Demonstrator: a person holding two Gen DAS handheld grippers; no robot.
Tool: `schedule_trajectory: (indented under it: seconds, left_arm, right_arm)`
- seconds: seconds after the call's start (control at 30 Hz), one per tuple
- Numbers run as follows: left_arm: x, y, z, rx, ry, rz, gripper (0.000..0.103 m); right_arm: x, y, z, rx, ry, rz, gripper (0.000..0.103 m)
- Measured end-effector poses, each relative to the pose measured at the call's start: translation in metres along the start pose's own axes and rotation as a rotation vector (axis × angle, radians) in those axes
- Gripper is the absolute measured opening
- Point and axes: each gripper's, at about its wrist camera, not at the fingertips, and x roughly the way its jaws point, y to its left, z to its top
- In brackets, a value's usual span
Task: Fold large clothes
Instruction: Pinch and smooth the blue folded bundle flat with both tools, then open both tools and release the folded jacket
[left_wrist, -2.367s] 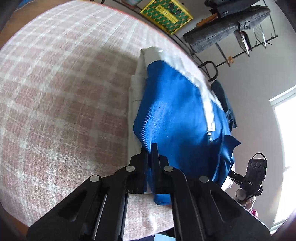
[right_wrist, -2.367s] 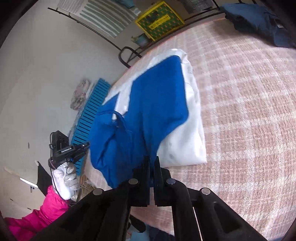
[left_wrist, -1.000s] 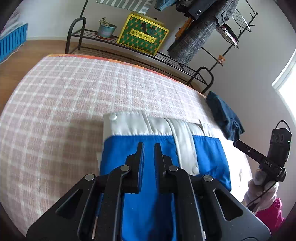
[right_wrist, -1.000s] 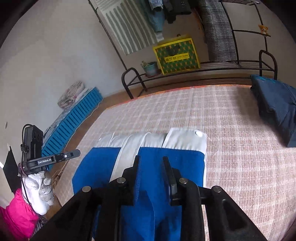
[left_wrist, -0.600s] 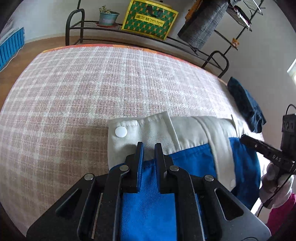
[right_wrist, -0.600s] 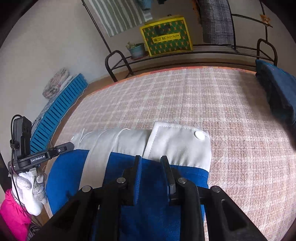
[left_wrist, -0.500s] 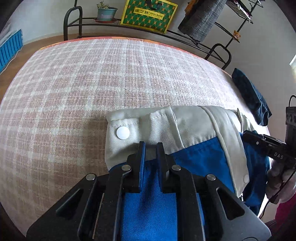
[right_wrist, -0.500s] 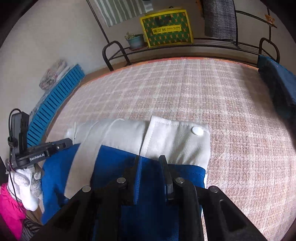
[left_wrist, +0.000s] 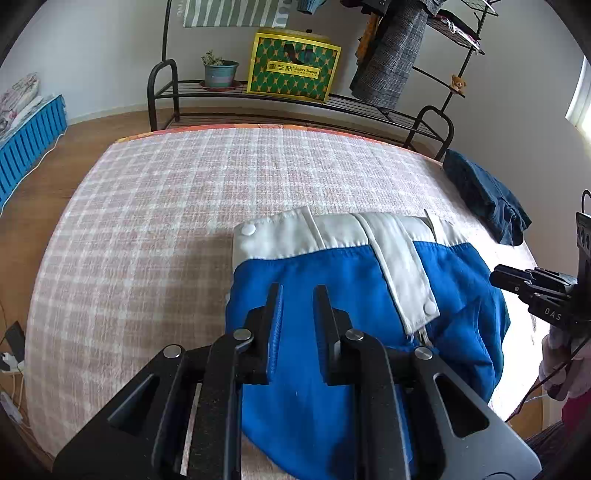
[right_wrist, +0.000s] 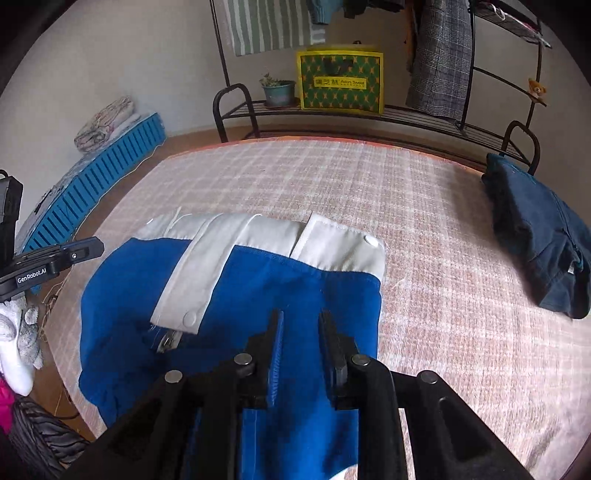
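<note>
We have the blue-and-white snap-front jacket (left_wrist: 332, 280) lying folded over on the pink-and-white checked bed cover (left_wrist: 147, 221), and both our left tongs (left_wrist: 297, 295) and right tongs (right_wrist: 299, 321) hover just above its blue panel with jaws narrowly parted and opening, no cloth pinched between them, so we judge the fold has just been laid down and let go. The next move probably calls for fresh grips on an edge for another fold. Readable writing: "GenRobot.AI" on the left device in the right view, "DAS" on the right device (left_wrist: 546, 295), and "Asian Sweet" on the green-and-yellow bag (right_wrist: 340, 83).
</note>
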Motion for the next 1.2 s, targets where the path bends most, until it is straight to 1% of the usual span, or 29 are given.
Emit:
schedule_trajectory:
  seconds: [0.03, 0.07, 0.13, 0.2, 0.27, 0.37, 0.5, 0.63, 0.67, 0.7, 0.83, 0.9, 0.97, 1.0, 1.03, 1.07, 1.1, 1.13, 1.17, 1.2]
  left_arm:
    - [-0.004, 0.0, -0.008, -0.009, 0.002, -0.003, 0.027]
    - [-0.006, 0.001, -0.015, -0.018, 0.008, -0.012, 0.032]
    - [-0.008, 0.0, -0.028, -0.027, 0.024, -0.016, 0.032]
    - [-0.007, -0.002, -0.038, -0.017, 0.034, -0.013, 0.032]
    - [-0.004, -0.004, -0.044, -0.003, 0.049, -0.009, 0.032]
    - [-0.001, 0.0, -0.047, -0.019, 0.066, -0.025, 0.032]
    - [0.007, 0.007, -0.047, -0.031, 0.086, -0.041, 0.032]
    - [0.035, 0.027, -0.059, -0.122, 0.187, -0.116, 0.032]
    - [0.041, 0.033, -0.062, -0.147, 0.199, -0.145, 0.032]
    - [0.044, 0.037, -0.064, -0.162, 0.198, -0.168, 0.033]
    - [0.045, 0.045, -0.07, -0.165, 0.176, -0.225, 0.033]
    - [0.043, 0.052, -0.07, -0.212, 0.177, -0.269, 0.033]
    - [0.04, 0.062, -0.064, -0.273, 0.205, -0.315, 0.033]
    - [0.036, 0.067, -0.06, -0.301, 0.206, -0.336, 0.034]
    - [0.03, 0.072, -0.055, -0.317, 0.192, -0.35, 0.042]
    - [0.025, 0.078, -0.05, -0.331, 0.168, -0.359, 0.055]
    - [0.021, 0.083, -0.046, -0.348, 0.146, -0.376, 0.066]
    - [0.021, 0.087, -0.041, -0.369, 0.136, -0.399, 0.071]
    - [0.023, 0.093, -0.038, -0.397, 0.139, -0.426, 0.078]
    - [0.028, 0.098, -0.036, -0.427, 0.154, -0.443, 0.079]
  right_arm:
    - [-0.005, 0.0, -0.006, 0.002, -0.001, 0.005, 0.018]
    - [-0.008, 0.0, -0.011, 0.004, 0.001, 0.007, 0.018]
    - [-0.01, 0.0, -0.023, -0.001, 0.013, 0.002, 0.018]
    - [-0.008, 0.0, -0.034, -0.003, 0.032, -0.007, 0.018]
    - [-0.004, -0.004, -0.044, 0.016, 0.051, 0.002, 0.018]
    - [0.0, -0.009, -0.053, 0.031, 0.062, 0.017, 0.018]
    - [0.009, -0.007, -0.058, 0.01, 0.087, 0.011, 0.019]
    - [0.017, -0.016, -0.061, 0.048, 0.109, 0.047, 0.019]
    - [0.02, -0.018, -0.063, 0.058, 0.113, 0.061, 0.019]
    - [0.022, -0.02, -0.064, 0.061, 0.116, 0.072, 0.019]
    - [0.027, -0.023, -0.072, 0.037, 0.1, 0.099, 0.019]
    - [0.026, -0.028, -0.071, 0.073, 0.108, 0.126, 0.019]
    - [0.019, -0.036, -0.068, 0.111, 0.108, 0.165, 0.019]
    - [0.012, -0.04, -0.067, 0.131, 0.085, 0.19, 0.021]
    - [0.003, -0.046, -0.067, 0.156, 0.049, 0.209, 0.031]
    - [-0.007, -0.053, -0.067, 0.186, 0.004, 0.223, 0.038]
    - [-0.016, -0.06, -0.067, 0.217, -0.043, 0.227, 0.058]
    - [-0.023, -0.067, -0.067, 0.244, -0.089, 0.217, 0.075]
    - [-0.028, -0.072, -0.068, 0.265, -0.121, 0.204, 0.079]
    - [-0.028, -0.078, -0.068, 0.284, -0.131, 0.207, 0.081]
